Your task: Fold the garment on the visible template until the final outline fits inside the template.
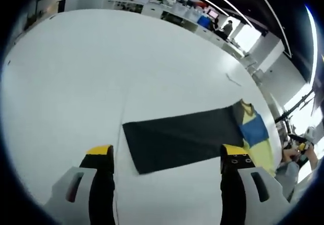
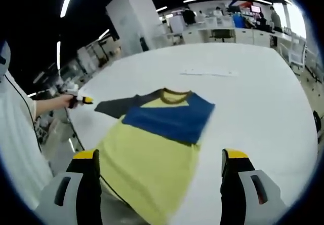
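Observation:
A garment lies flat on the white table (image 1: 76,73). Its yellow body (image 2: 152,159) sits just ahead of my right gripper (image 2: 159,159), with a blue chest band (image 2: 167,116) and a dark collar (image 2: 174,90) farther off. A long dark sleeve (image 1: 182,136) stretches from the collar toward my left gripper (image 1: 167,154), whose jaws stand open just short of the sleeve's end. The right jaws are open too, over the yellow hem, holding nothing. A thin line (image 1: 121,118) runs on the table by the sleeve end; I cannot tell whether it is the template edge.
A hand holds the left gripper (image 2: 81,101) at the table's left edge. The right gripper (image 1: 299,146) shows at the far right, past the garment (image 1: 255,131). A pale strip (image 2: 207,73) lies beyond the collar. Desks and people stand behind the table.

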Available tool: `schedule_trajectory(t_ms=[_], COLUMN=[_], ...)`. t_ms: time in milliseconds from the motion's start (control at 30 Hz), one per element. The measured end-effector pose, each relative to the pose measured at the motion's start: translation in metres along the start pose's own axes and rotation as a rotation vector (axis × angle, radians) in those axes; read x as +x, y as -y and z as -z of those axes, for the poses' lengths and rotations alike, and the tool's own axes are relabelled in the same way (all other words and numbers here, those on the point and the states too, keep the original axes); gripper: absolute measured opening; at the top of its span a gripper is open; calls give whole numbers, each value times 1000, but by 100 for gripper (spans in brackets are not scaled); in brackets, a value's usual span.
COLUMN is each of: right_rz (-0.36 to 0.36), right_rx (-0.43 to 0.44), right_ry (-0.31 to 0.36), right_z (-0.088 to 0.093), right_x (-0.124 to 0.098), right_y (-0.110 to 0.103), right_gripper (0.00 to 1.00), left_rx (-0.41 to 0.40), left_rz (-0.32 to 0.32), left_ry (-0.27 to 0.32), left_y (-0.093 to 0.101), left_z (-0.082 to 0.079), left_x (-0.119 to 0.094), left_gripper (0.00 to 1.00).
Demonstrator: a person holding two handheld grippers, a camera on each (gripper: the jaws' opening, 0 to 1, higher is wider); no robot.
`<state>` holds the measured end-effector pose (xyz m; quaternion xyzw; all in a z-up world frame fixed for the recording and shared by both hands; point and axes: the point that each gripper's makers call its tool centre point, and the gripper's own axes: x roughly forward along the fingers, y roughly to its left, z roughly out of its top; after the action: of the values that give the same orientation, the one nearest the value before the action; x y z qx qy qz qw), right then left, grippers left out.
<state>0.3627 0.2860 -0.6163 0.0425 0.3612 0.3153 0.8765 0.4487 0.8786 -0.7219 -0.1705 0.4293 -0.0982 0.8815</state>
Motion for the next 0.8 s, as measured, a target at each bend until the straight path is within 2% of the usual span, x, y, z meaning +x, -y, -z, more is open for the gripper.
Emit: schedule_trajectory(t_ms=[667, 800], right_rz=[27, 29], right_rx=[6, 7], right_ry=[-11, -17], right_z=[4, 4], right_x=[-9, -8], right_y=[7, 8], right_gripper=[100, 100], left_rx=[14, 18], left_rz=[5, 4], left_ry=[18, 16], left_y=[-1, -7], left_z=[-19, -20], left_x=[12, 16], left_gripper=[81, 80])
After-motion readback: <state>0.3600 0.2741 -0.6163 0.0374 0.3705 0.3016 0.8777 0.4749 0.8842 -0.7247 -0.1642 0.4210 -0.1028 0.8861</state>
